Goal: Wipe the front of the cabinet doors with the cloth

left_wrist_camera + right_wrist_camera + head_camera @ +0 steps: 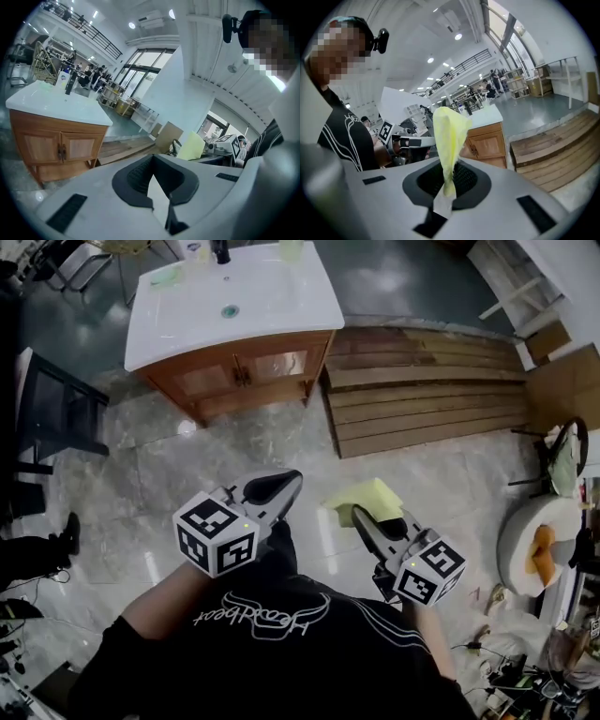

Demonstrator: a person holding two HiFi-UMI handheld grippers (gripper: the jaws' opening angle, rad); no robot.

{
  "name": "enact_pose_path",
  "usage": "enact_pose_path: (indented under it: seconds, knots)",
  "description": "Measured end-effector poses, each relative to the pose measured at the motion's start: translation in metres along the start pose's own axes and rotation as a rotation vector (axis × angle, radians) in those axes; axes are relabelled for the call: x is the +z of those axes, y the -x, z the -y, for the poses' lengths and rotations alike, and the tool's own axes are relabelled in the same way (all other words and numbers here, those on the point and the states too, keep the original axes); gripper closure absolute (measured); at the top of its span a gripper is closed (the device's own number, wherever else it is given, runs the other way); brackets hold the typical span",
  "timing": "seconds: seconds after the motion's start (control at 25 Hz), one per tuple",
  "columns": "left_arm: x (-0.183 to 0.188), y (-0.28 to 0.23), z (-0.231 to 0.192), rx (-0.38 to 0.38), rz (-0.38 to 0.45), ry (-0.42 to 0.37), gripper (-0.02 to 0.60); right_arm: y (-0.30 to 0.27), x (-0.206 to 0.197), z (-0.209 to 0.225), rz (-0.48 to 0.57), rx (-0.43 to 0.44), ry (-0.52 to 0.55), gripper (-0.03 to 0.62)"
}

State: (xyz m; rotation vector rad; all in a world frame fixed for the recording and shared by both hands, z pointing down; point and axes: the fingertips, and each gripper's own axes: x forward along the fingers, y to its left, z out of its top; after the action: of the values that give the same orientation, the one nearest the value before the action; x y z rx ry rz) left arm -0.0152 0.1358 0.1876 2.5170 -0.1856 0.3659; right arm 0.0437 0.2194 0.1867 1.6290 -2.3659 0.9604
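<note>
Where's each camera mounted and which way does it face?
Head view: on the person's head, steeply down at floor and cabinet; shows left gripper, right gripper, black shirt.
Left gripper view: on that gripper, along its shut empty jaws toward the cabinet; shirt at right.
Right gripper view: on that gripper, along jaws pinching the yellow cloth; shirt at left.
Shared: all see the cabinet.

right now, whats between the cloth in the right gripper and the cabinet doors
Only bare floor separates the cloth from the cabinet doors; the head view shows it.
</note>
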Motion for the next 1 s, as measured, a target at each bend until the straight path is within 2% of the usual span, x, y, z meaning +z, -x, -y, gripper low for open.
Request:
enact_pose_path:
  seconds: [0.08, 0.2, 0.44, 0.6, 0.72, 0.84, 1.0]
  knots:
    - [0.012, -0.002, -0.033, 0.030, 0.010, 0.026, 0.575, -0.029, 0.015, 0.012, -0.034, 0.001, 0.043, 0.554]
    - [0.026, -0.006, -0.075, 0.073, 0.025, 0.055, 0.575, -0.068, 0.031, 0.030, -0.063, 0.022, 0.044, 0.554]
    - [0.031, -0.017, -0.144, 0.148, 0.060, 0.113, 0.575, -0.143, 0.044, 0.067, -0.164, 0.070, 0.079, 0.554]
    - [0.029, -0.014, -0.180, 0.212, 0.102, 0.139, 0.575, -0.190, 0.050, 0.079, -0.195, 0.115, 0.080, 0.554]
    - [0.029, -0.007, -0.207, 0.294, 0.138, 0.143, 0.575, -0.222, 0.052, 0.085, -0.220, 0.159, 0.083, 0.554]
    - [0.027, -0.001, -0.230, 0.364, 0.166, 0.171, 0.575, -0.253, 0.052, 0.093, -0.254, 0.195, 0.109, 0.554]
    - [0.014, -0.001, -0.251, 0.416, 0.181, 0.204, 0.575, -0.295, 0.051, 0.106, -0.280, 0.215, 0.166, 0.554]
